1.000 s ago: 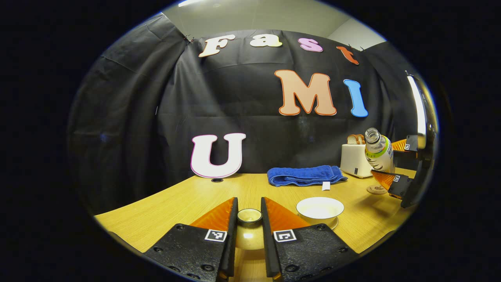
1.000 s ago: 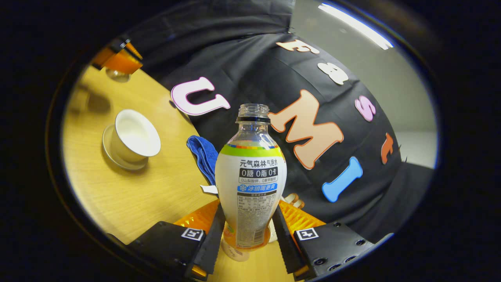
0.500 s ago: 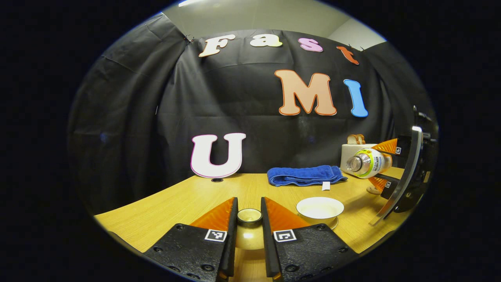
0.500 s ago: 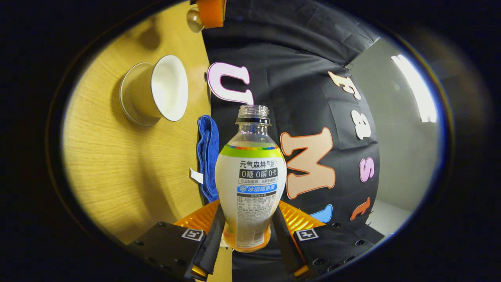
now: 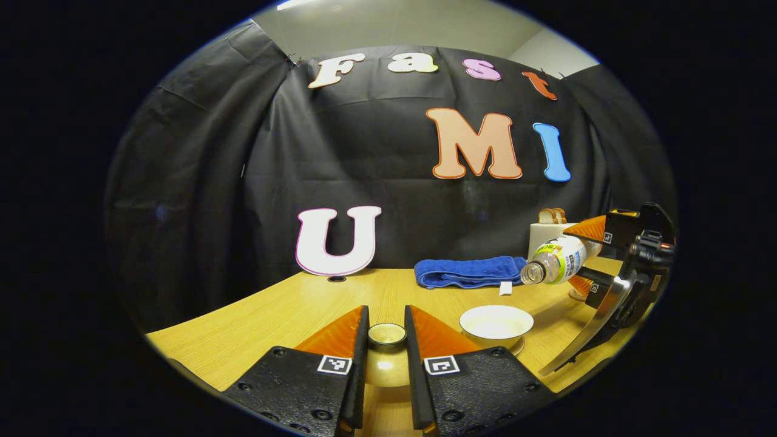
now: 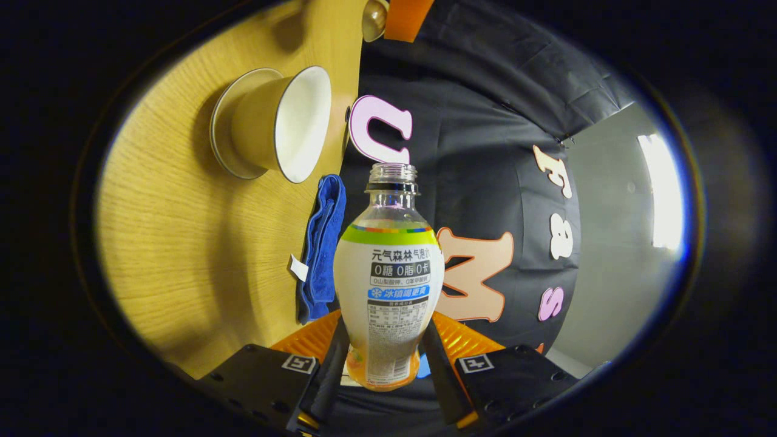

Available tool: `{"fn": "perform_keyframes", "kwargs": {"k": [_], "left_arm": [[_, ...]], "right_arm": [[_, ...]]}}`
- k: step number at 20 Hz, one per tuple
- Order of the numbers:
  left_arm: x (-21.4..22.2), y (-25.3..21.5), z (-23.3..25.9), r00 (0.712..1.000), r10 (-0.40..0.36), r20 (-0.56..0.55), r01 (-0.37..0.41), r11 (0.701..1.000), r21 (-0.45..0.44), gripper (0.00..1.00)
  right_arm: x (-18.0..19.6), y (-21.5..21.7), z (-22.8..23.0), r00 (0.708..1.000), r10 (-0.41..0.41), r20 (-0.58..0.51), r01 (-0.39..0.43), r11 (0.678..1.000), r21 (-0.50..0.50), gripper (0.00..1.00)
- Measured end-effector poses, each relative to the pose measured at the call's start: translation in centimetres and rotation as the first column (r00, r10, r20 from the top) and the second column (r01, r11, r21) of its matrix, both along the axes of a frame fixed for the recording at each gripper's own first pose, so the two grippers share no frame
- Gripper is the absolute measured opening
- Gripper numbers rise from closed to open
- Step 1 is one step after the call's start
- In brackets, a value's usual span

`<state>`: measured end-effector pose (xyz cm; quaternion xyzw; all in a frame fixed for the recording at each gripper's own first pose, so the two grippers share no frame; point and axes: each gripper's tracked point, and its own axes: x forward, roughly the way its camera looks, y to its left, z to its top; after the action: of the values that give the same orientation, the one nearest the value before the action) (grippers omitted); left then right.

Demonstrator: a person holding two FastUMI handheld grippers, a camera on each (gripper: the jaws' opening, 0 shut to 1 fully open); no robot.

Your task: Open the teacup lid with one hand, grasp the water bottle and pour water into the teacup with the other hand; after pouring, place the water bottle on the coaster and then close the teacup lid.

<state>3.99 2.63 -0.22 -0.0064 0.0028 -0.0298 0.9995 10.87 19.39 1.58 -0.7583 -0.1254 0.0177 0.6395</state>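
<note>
My left gripper (image 5: 386, 340) is shut on the knob of the teacup lid (image 5: 386, 364), held off to the left of the cup. The open white teacup (image 5: 496, 323) stands on its saucer (image 5: 518, 348) on the wooden table. My right gripper (image 6: 383, 358) is shut on the uncapped water bottle (image 6: 388, 285), whose fingers press its lower body. The water bottle (image 5: 557, 261) lies tipped nearly level, mouth pointing left and slightly down, above and right of the cup. In the right gripper view the teacup (image 6: 276, 124) appears rolled sideways at upper left. A round coaster (image 5: 573, 294) peeks out under the bottle.
A folded blue towel (image 5: 473, 271) lies behind the cup at the table's back. A white toaster (image 5: 543, 237) with bread stands at the back right. The table (image 5: 285, 309) edge runs close below my left gripper.
The right gripper has rolled further, tipping the bottle from upright to nearly level, and has carried its mouth left toward the cup. The left gripper and lid have stayed still.
</note>
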Motion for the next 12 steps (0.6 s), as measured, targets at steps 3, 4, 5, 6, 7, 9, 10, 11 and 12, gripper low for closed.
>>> {"fn": "perform_keyframes", "kwargs": {"k": [3,4,5,6,7,9,10,11,12], "left_arm": [[0.01,-0.04,-0.02,1.0,0.0,0.0,0.0,1.0,0.0,0.29],[0.01,-0.04,-0.04,1.0,0.0,0.001,0.0,1.0,-0.001,0.29],[0.13,-0.06,0.03,1.0,0.0,0.001,0.0,1.0,-0.001,0.29],[0.08,-0.02,-0.02,1.0,0.0,0.001,0.0,1.0,-0.001,0.29],[0.05,-0.05,0.0,1.0,0.0,0.002,0.0,1.0,-0.001,0.29],[0.06,-0.03,-0.03,1.0,0.002,0.002,-0.002,1.0,-0.001,0.29],[0.07,0.02,-0.01,1.0,0.002,0.001,-0.002,1.0,-0.001,0.29],[0.07,0.01,0.0,1.0,0.002,0.001,-0.002,1.0,-0.001,0.29],[0.0,-0.01,-0.05,1.0,0.002,0.002,-0.002,1.0,-0.001,0.29]], "right_arm": [[0.05,0.41,0.32,1.0,0.009,0.027,-0.008,0.998,-0.057,0.68],[-0.1,0.68,0.29,0.999,0.017,0.036,-0.014,0.996,-0.084,0.68],[-0.1,0.81,0.27,0.999,0.023,0.044,-0.018,0.994,-0.104,0.68],[-0.14,0.92,-0.05,0.999,0.029,0.045,-0.023,0.992,-0.121,0.68],[-0.18,0.95,-0.12,0.998,0.033,0.05,-0.026,0.99,-0.137,0.68],[-0.08,0.83,-0.53,0.998,0.035,0.051,-0.026,0.988,-0.149,0.68],[-0.02,0.87,-0.61,0.998,0.036,0.054,-0.027,0.987,-0.156,0.68],[-0.07,0.96,-0.51,0.997,0.04,0.06,-0.029,0.986,-0.166,0.68],[-0.12,1.05,-0.45,0.997,0.042,0.065,-0.03,0.984,-0.174,0.68]]}}
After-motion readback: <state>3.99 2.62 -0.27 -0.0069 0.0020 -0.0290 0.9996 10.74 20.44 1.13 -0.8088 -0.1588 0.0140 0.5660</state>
